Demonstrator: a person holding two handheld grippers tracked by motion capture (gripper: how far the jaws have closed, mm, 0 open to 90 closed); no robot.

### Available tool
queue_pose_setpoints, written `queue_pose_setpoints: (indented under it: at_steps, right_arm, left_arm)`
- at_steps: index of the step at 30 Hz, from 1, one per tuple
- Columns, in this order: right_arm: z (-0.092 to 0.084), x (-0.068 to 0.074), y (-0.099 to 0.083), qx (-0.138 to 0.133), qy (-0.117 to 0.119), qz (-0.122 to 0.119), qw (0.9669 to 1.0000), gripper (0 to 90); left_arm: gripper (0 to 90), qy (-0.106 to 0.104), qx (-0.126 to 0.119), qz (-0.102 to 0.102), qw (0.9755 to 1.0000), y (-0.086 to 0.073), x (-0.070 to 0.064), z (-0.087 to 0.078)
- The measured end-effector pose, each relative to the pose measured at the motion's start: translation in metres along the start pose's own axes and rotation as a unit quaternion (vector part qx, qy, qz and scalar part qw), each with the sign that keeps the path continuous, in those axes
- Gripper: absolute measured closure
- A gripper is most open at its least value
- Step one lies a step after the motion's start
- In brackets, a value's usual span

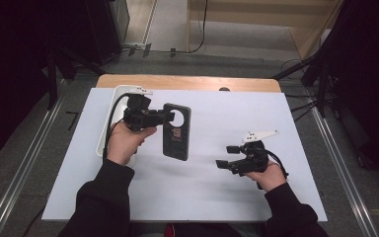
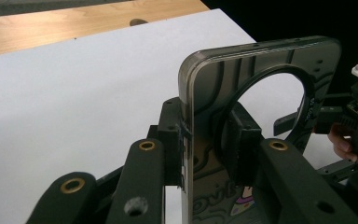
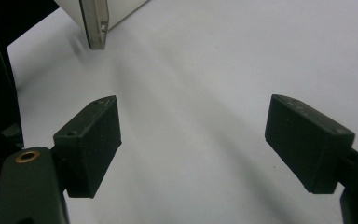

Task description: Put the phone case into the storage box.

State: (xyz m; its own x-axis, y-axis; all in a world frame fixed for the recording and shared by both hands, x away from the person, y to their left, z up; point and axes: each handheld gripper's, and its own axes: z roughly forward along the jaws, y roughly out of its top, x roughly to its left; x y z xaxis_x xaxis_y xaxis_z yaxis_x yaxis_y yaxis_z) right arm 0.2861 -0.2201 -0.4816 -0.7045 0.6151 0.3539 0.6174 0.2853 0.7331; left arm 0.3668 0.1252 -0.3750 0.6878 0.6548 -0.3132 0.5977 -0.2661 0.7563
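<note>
Sitting on the bench [image 1: 276,197], covered by a big white sheet [image 1: 217,187], with bare wood showing along the far edge at 12 o'clock.

Being held by the left claw [image 1: 170,116]: a dark phone case [image 1: 176,131] with a big round hole near its top. Squeezing tight on the case's edge, one jaw on each side, right beside the round hole. Seen close up in the left gripper view as the left claw [image 2: 209,140] pinching the phone case [image 2: 261,60], which is standing on its edge there, with a small cartoon picture showing low down on it. Lying near the middle of the sheet in the high view, a bit toward 10 o'clock, long side pointing from 12 to 6 o'clock. Hard telling whether resting on the sheet or lifted just above it.

Lying under the left hand [image 1: 123,143], toward 9 o'clock: a white tray [image 1: 109,111] with round corners, partly hidden.

Hanging open and holding nothing, at about 4 o'clock on the sheet: the right claw [image 1: 228,156], gripped by the right hand [image 1: 269,175], jaws pointing toward 9 o'clock at the case, well apart from it. In the right gripper view, the right claw [image 3: 193,140] spreading wide over the white sheet [image 3: 242,56], with one corner of the phone case [image 3: 95,23] peeking in at 11 o'clock.
</note>
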Motion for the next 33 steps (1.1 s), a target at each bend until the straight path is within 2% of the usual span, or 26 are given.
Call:
queue_pose_setpoints:
  at_steps: [9, 18, 33]
  right_arm:
    - [-0.003, 0.002, -0.008, 0.000, -0.002, 0.002, 1.0000, 17.2]
    - [-0.007, 0.005, -0.014, -0.003, 0.002, 0.001, 1.0000, 17.2]
    - [-0.010, 0.013, -0.029, 0.007, -0.003, 0.001, 1.0000, 17.2]
  left_arm:
    - [71.1, 0.005, -0.003, 0.000, 1.0000, 0.004, 0.002, -0.010]
    - [71.1, 0.008, -0.010, -0.009, 0.9999, 0.005, 0.009, -0.017]
    - [71.1, 0.010, -0.020, -0.019, 0.9996, 0.007, 0.017, -0.030]
